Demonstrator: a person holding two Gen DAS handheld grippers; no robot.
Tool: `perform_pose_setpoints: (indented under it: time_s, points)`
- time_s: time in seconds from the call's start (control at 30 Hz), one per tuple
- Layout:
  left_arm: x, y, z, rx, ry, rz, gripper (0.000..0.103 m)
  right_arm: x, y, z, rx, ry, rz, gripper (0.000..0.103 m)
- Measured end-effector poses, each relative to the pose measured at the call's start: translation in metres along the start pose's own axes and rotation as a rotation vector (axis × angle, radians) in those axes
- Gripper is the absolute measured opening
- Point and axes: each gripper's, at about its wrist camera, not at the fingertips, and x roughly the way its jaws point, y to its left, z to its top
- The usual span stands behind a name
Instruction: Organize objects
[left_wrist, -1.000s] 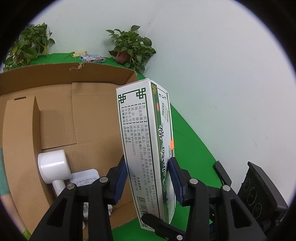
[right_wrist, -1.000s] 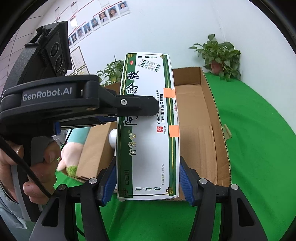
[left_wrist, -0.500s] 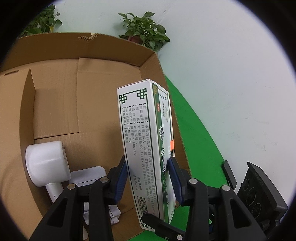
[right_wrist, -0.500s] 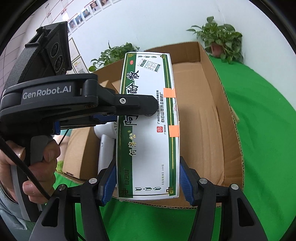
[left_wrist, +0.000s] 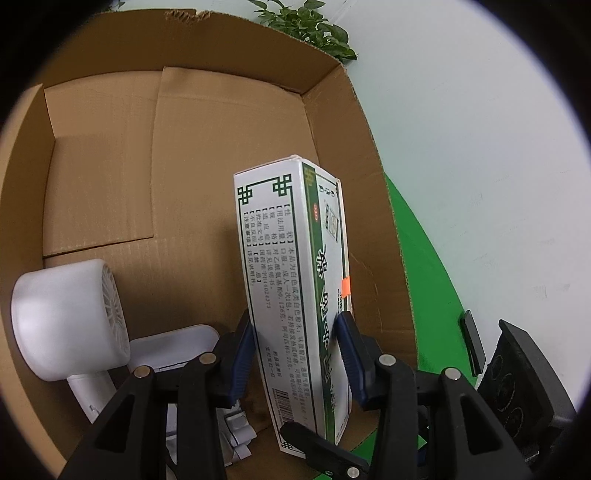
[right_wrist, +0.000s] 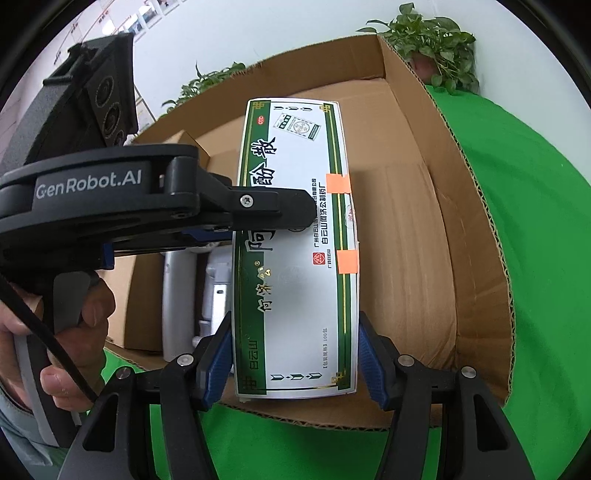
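1. Step in hand: placing. Left gripper (left_wrist: 295, 354) and right gripper (right_wrist: 295, 354) each clamp the medicine box (right_wrist: 295, 251) between their fingers, on different pairs of faces.
2. The medicine box hangs above the cardboard carton (right_wrist: 476, 236), with the carton floor beyond the fingertips.
3. White fan (left_wrist: 70, 317) lies left of the left fingers.
4. Next move, judged: lower into the free floor right of the fan, then release.

Medicine box (right_wrist: 295, 258): white, green borders, two orange tape tabs
Carton (left_wrist: 110, 147): plain brown
Worktop (right_wrist: 535, 206): bright green
My fingers (left_wrist: 240, 354): black, blue pads
Fan (left_wrist: 66, 317): white
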Motion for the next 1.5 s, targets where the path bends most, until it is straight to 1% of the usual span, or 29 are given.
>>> perform_pose_setpoints:
  time_s: [0.07, 0.17, 0.2, 0.27, 0.3, 0.37, 0.47, 0.67, 0.77, 0.93, 0.97, 1.07, 1.1, 1.13, 1.17, 1.2, 1.23, 1.27, 1.3, 1.33, 1.4, 1.47, 1.5]
  points:
    - [0.002, 0.001, 0.0, 0.006, 0.009, 0.009, 0.045, 0.002, 0.001, 0.0, -0.006, 0.008, -0.013, 0.058]
    - [0.002, 0.0, -0.001, 0.01, 0.017, 0.031, 0.048, 0.009, 0.006, -0.001, -0.033, 0.021, -0.055, 0.058]
    - [0.001, 0.0, -0.002, 0.015, 0.022, 0.038, 0.051, 0.011, 0.008, -0.001, -0.044, 0.028, -0.072, 0.058]
    - [-0.001, -0.001, -0.004, 0.022, 0.031, 0.057, 0.051, 0.015, 0.012, -0.003, -0.063, 0.037, -0.096, 0.058]
    - [-0.004, -0.002, -0.006, 0.032, 0.032, 0.073, 0.048, 0.016, 0.014, -0.003, -0.069, 0.037, -0.105, 0.058]
    - [-0.013, -0.002, -0.008, 0.049, 0.017, 0.099, 0.048, 0.019, 0.015, -0.002, -0.07, 0.046, -0.119, 0.058]
    - [-0.036, 0.001, -0.015, 0.058, -0.021, 0.111, 0.048, 0.023, 0.017, -0.002, -0.077, 0.061, -0.128, 0.058]
    - [-0.082, 0.015, -0.034, 0.044, -0.125, 0.181, 0.048, 0.031, 0.024, -0.002, -0.086, 0.093, -0.17, 0.06]
    - [-0.102, 0.023, -0.046, 0.045, -0.172, 0.229, 0.048, 0.036, 0.028, -0.001, -0.086, 0.112, -0.203, 0.063]
    - [-0.128, 0.041, -0.075, 0.015, -0.235, 0.284, 0.048, 0.035, 0.029, 0.001, -0.064, 0.133, -0.216, 0.062]
    - [-0.136, 0.05, -0.068, 0.011, -0.244, 0.29, 0.048, 0.035, 0.031, 0.001, -0.066, 0.135, -0.222, 0.062]
    - [-0.146, 0.052, -0.077, 0.012, -0.295, 0.334, 0.048, 0.031, 0.035, 0.0, -0.08, 0.131, -0.244, 0.064]
    - [-0.146, 0.053, -0.077, 0.016, -0.312, 0.349, 0.05, 0.029, 0.036, -0.001, -0.082, 0.125, -0.247, 0.066]
    - [-0.15, 0.053, -0.081, 0.021, -0.334, 0.37, 0.05, 0.024, 0.037, -0.001, -0.081, 0.114, -0.229, 0.068]
    - [-0.151, 0.052, -0.082, 0.028, -0.354, 0.393, 0.05, 0.02, 0.038, -0.002, -0.081, 0.103, -0.196, 0.08]
    - [-0.154, 0.052, -0.086, 0.038, -0.374, 0.416, 0.051, 0.014, 0.041, -0.003, -0.088, 0.083, -0.166, 0.089]
    - [-0.16, 0.05, -0.092, 0.049, -0.394, 0.441, 0.052, 0.009, 0.045, -0.004, -0.099, 0.064, -0.163, 0.096]
    - [-0.163, 0.049, -0.097, 0.056, -0.414, 0.466, 0.063, 0.003, 0.048, -0.007, -0.113, 0.037, -0.163, 0.098]
    - [-0.162, 0.048, -0.097, 0.058, -0.433, 0.489, 0.075, 0.002, 0.048, -0.003, -0.128, 0.003, -0.155, 0.103]
    - [-0.166, 0.047, -0.103, 0.058, -0.464, 0.519, 0.08, -0.003, 0.052, -0.006, -0.142, -0.027, -0.147, 0.102]
    - [-0.171, 0.045, -0.115, 0.066, -0.525, 0.556, 0.08, -0.037, 0.071, -0.032, -0.169, -0.101, -0.144, 0.102]
    - [-0.172, 0.048, -0.126, 0.061, -0.563, 0.6, 0.08, -0.046, 0.081, -0.04, -0.181, -0.181, -0.156, 0.102]
    - [-0.171, 0.049, -0.129, 0.054, -0.579, 0.621, 0.08, -0.054, 0.099, -0.049, -0.184, -0.219, -0.164, 0.102]
